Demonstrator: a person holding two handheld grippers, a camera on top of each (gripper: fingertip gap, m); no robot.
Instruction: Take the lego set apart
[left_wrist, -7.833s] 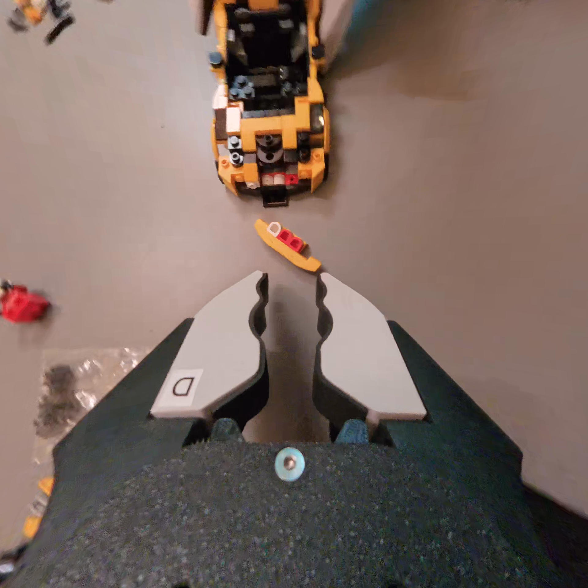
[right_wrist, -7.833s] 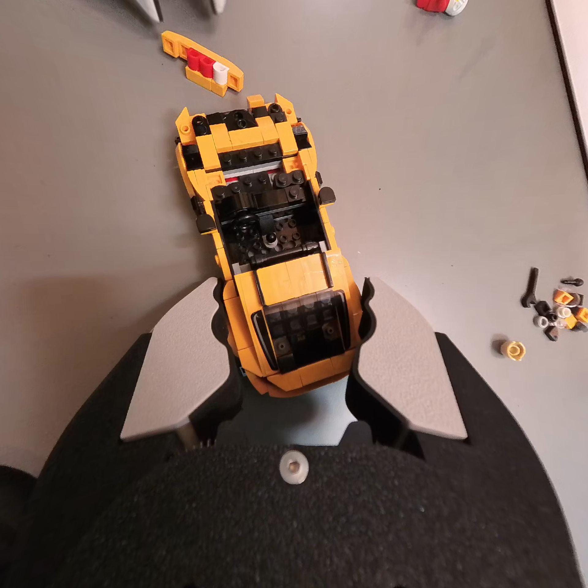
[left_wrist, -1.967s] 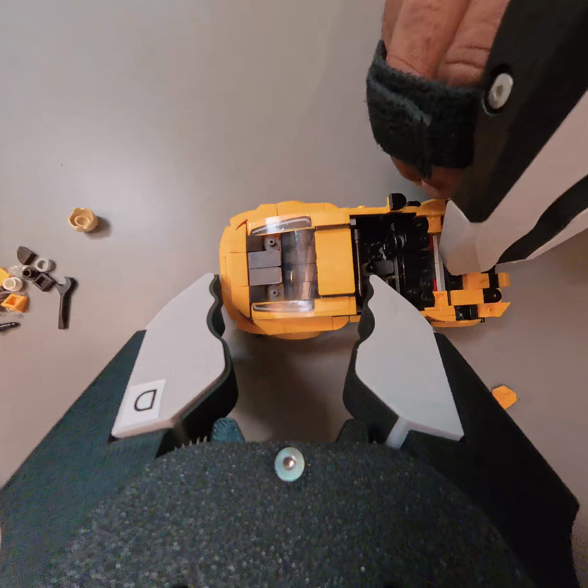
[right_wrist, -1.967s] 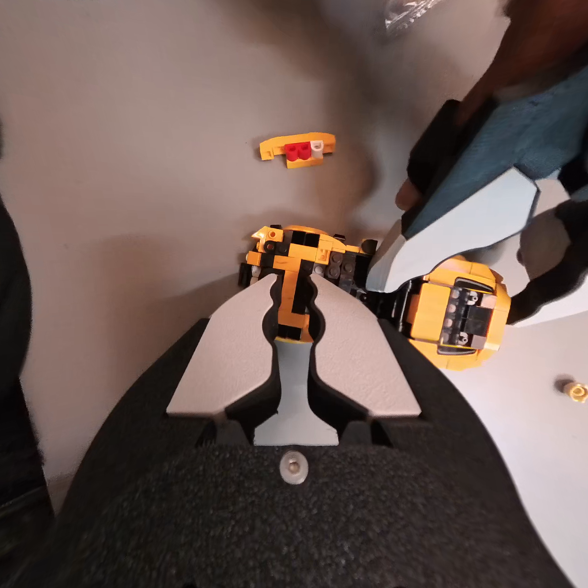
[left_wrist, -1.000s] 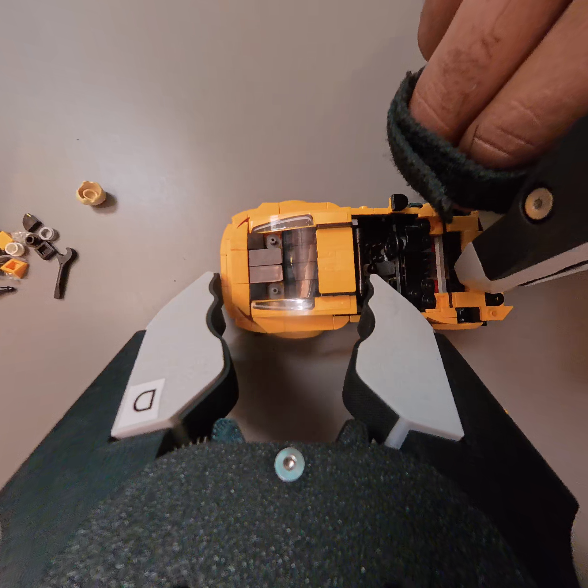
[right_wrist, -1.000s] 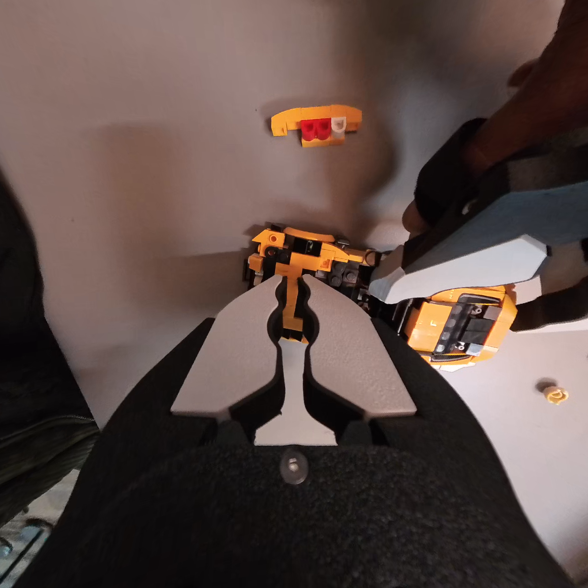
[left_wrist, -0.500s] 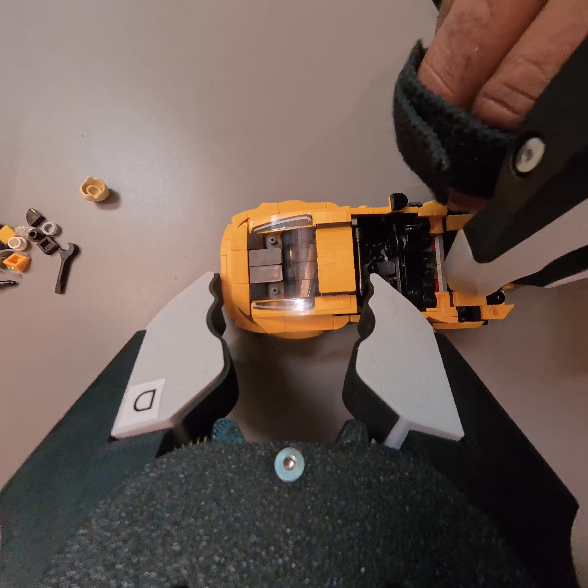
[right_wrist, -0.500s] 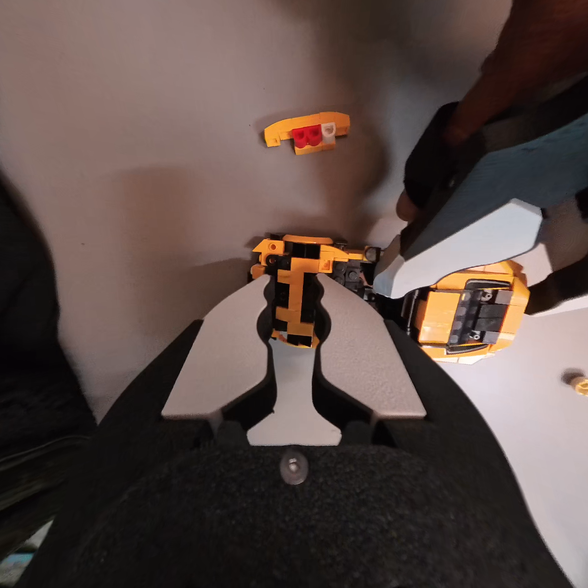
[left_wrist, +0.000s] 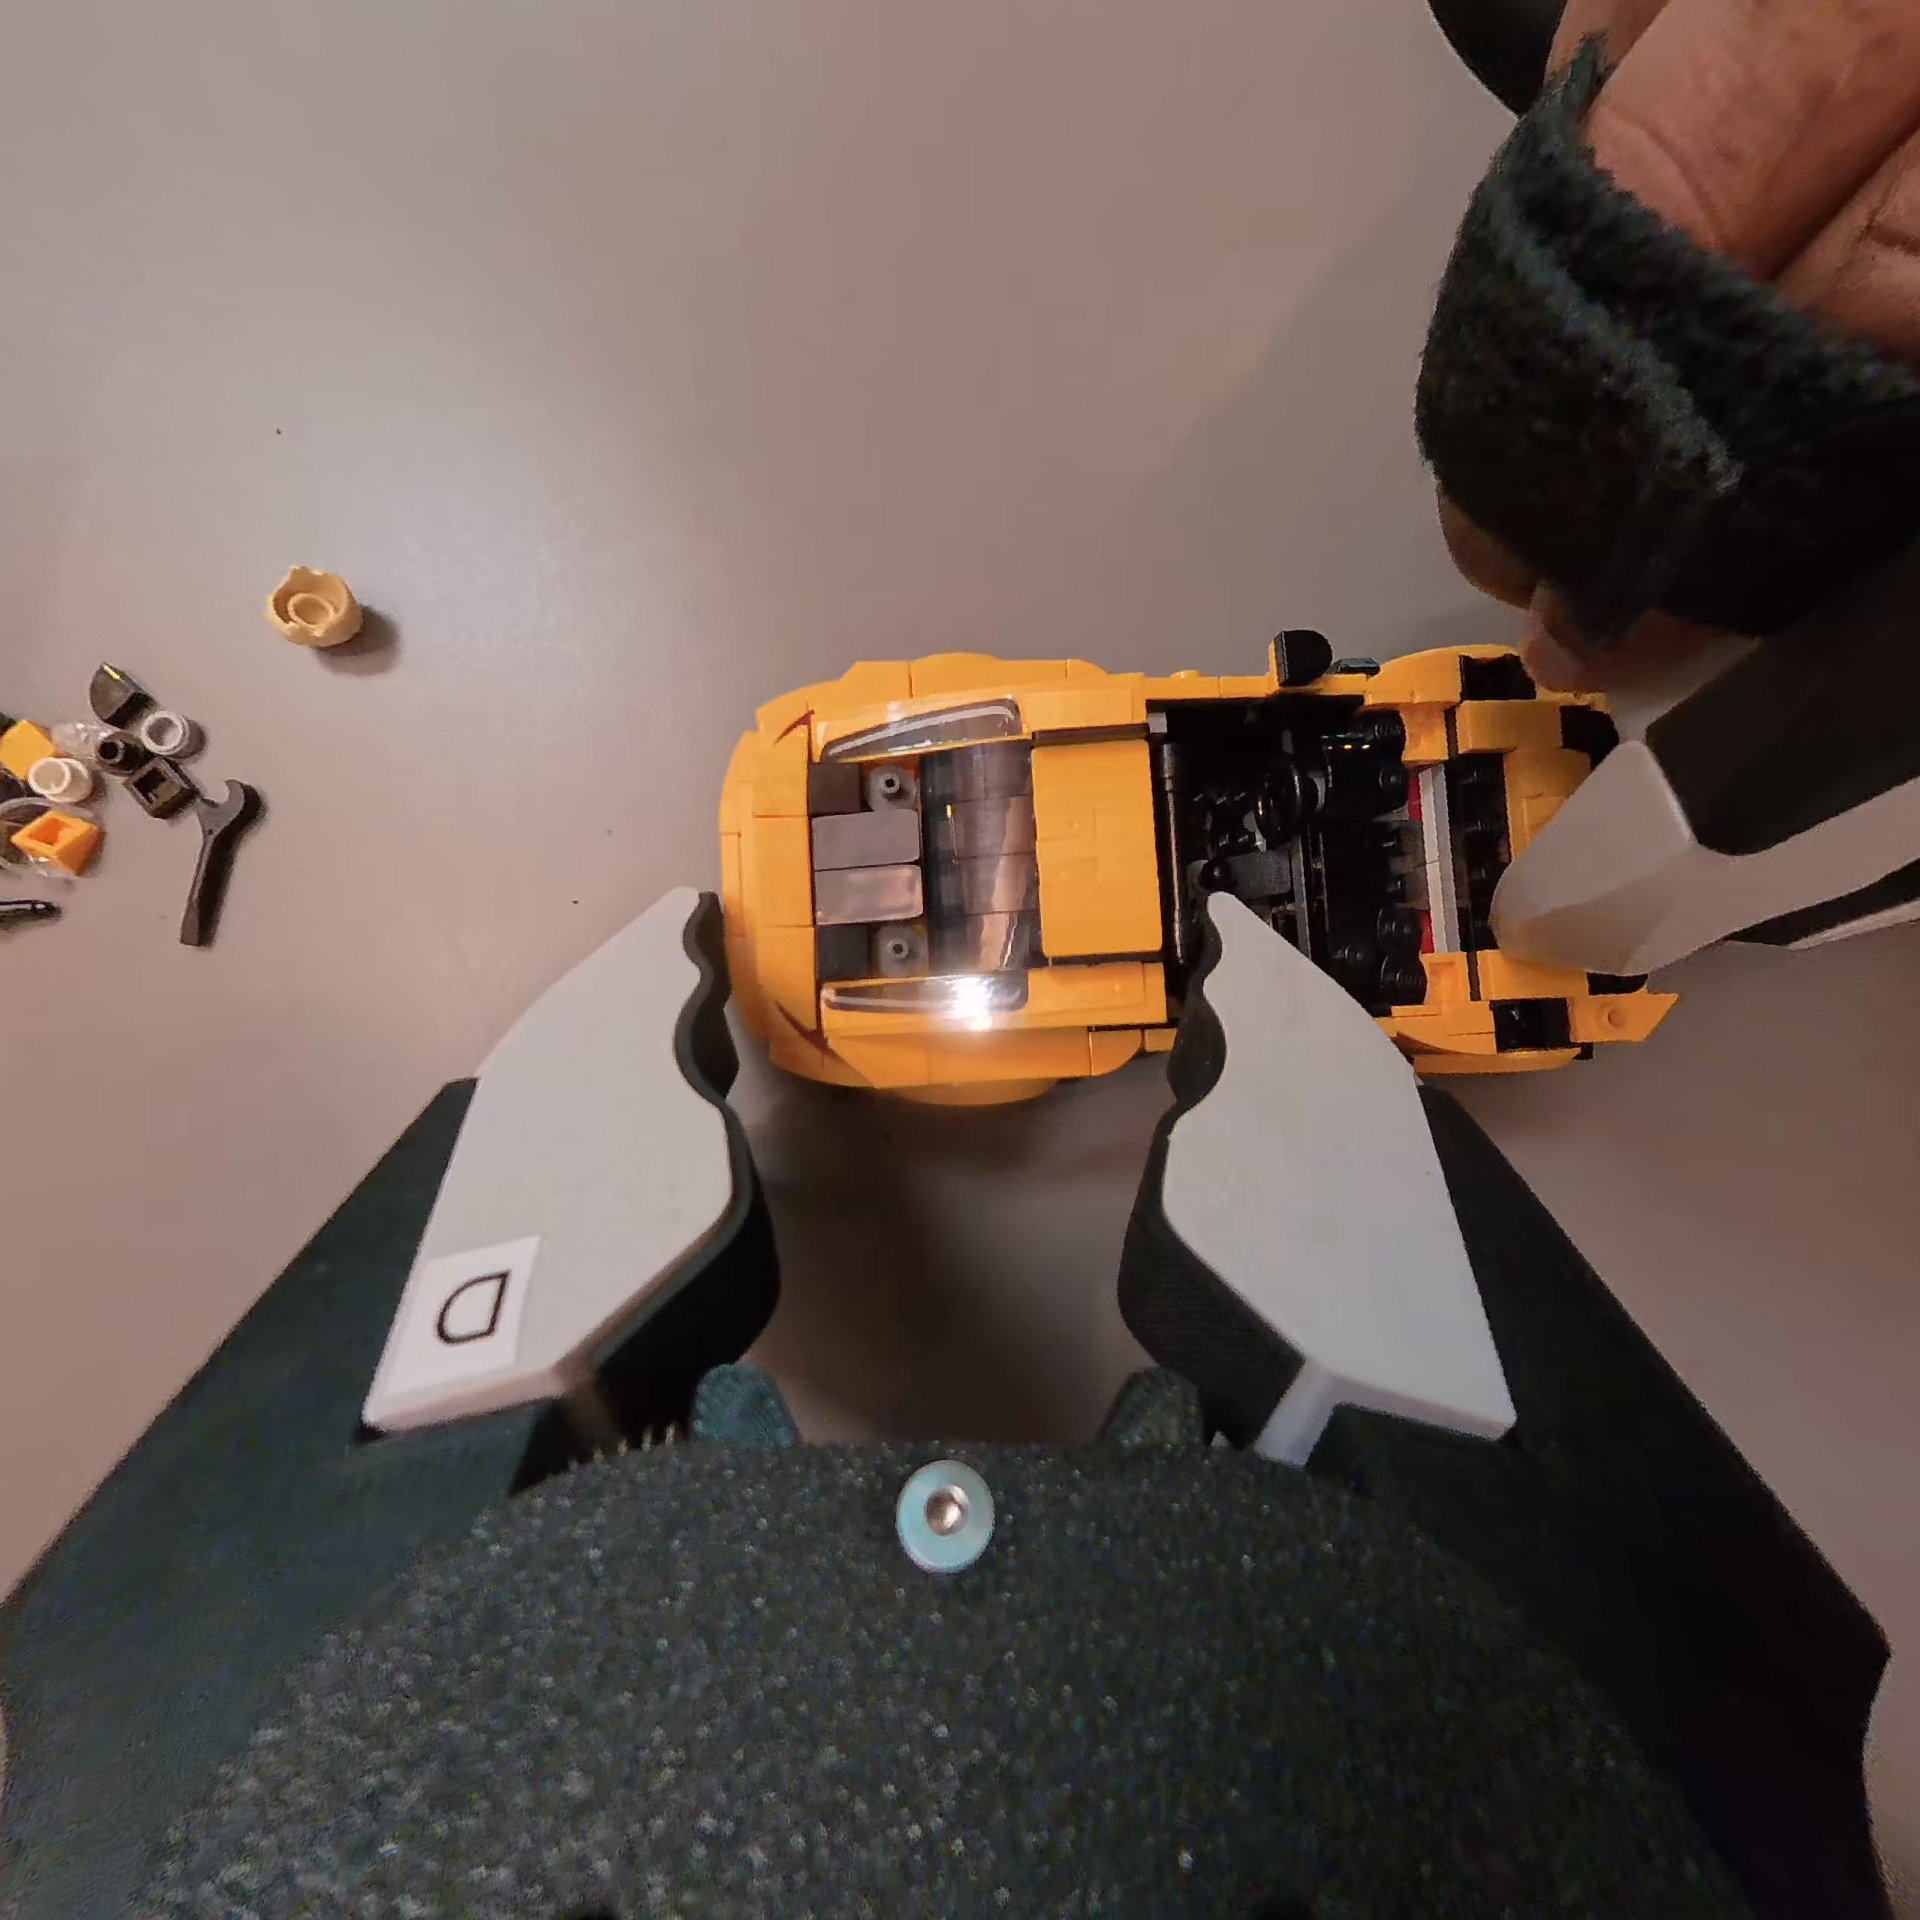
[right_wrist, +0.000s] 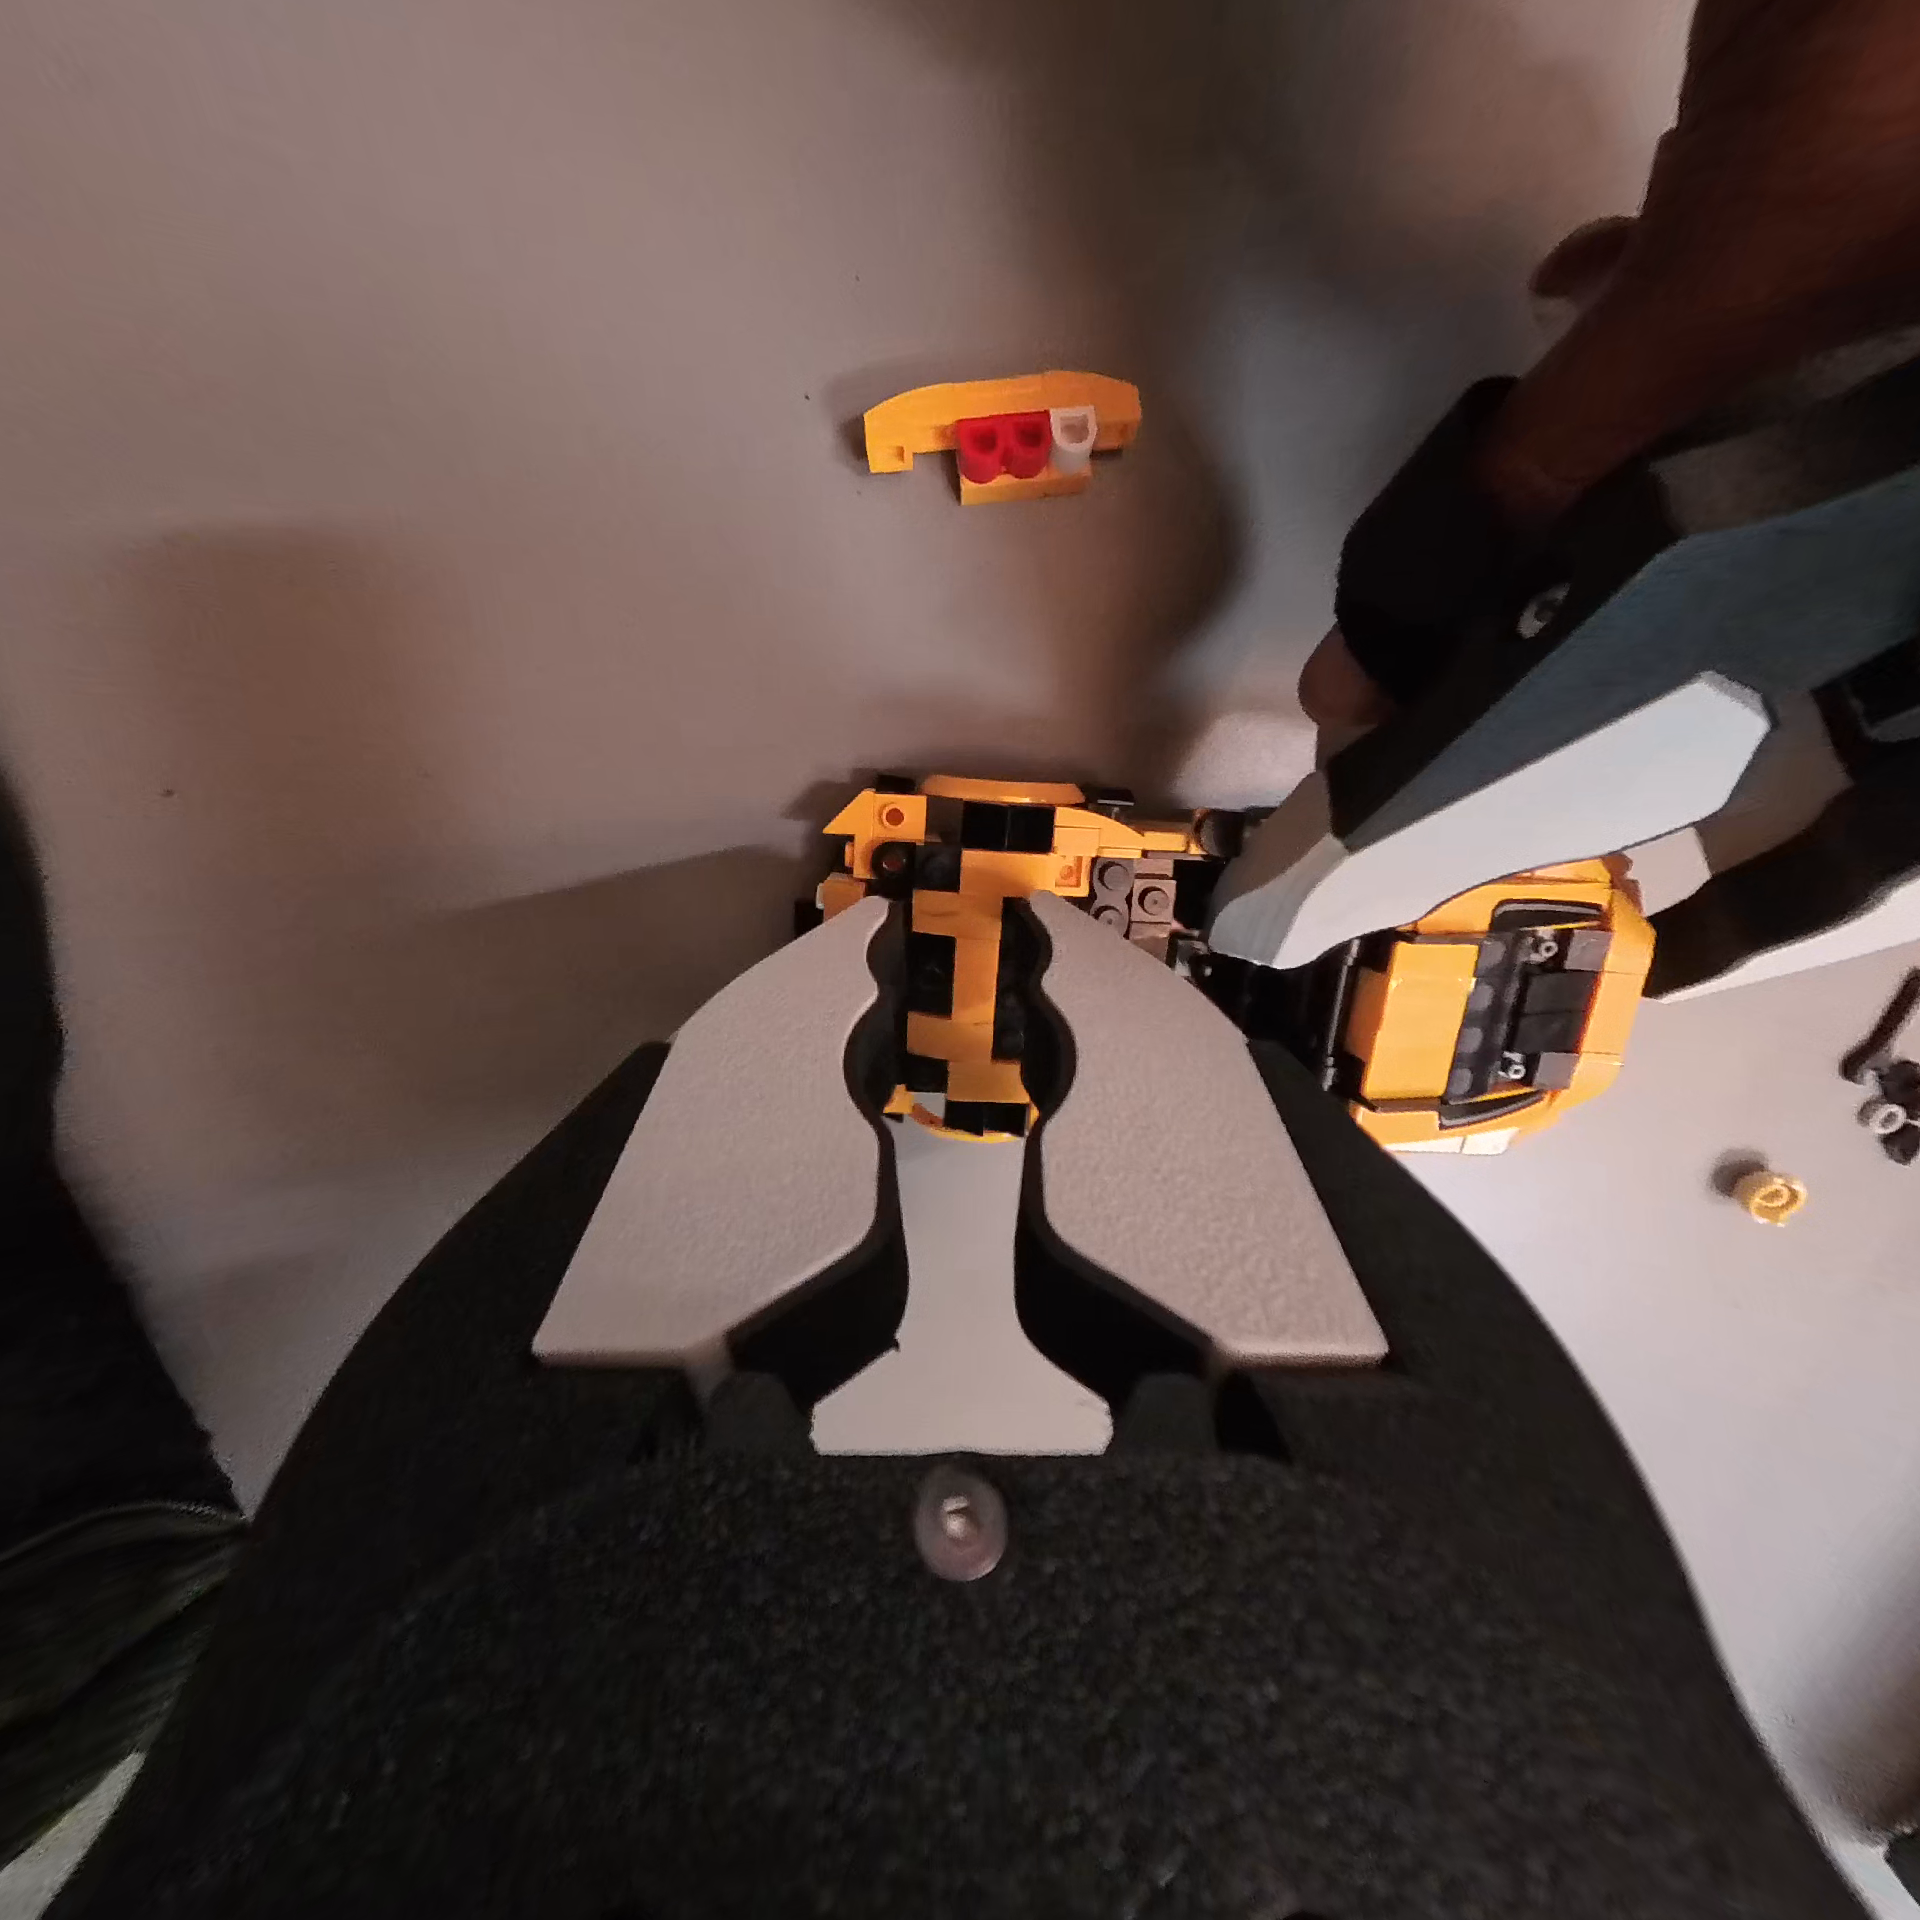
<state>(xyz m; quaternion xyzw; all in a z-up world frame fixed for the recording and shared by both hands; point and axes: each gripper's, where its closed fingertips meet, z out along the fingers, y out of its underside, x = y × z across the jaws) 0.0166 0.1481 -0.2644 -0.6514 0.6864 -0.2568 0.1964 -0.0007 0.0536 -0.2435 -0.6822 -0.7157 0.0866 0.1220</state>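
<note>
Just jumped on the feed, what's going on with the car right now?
A person is taking apart the orange lego car with two handheld tools. The left tool clamps the car's windscreen end on the grey table, holding it steady. The right tool is closed on a strip of orange-and-black bricks at the other end, apparently working it loose. A detached orange piece with red studs lies apart beyond the car, and small loose parts sit off to one side.
</note>
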